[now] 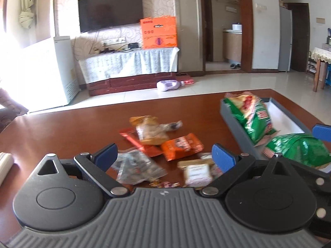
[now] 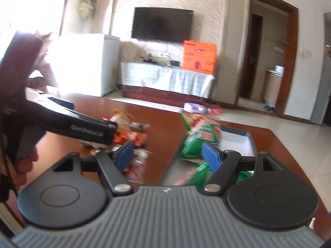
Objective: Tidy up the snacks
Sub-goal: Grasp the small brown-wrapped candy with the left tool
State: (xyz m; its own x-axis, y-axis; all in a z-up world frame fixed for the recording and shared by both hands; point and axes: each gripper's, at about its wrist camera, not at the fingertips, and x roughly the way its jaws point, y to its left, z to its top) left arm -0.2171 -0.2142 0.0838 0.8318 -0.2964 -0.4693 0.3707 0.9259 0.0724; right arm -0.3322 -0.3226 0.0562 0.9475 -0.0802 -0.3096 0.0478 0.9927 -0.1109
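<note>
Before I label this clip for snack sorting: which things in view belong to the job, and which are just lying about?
Job:
- grey tray
- green bags in the tray
- orange packet
- clear packet
- bread packet
- tan packet
- table

Lying about:
- TV
- orange box
- purple bottle on the floor
- white freezer

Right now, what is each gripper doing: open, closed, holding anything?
Left gripper: open, holding nothing, over the loose snacks on the table.
Right gripper: open, holding nothing, near the green bags in the grey box.
</note>
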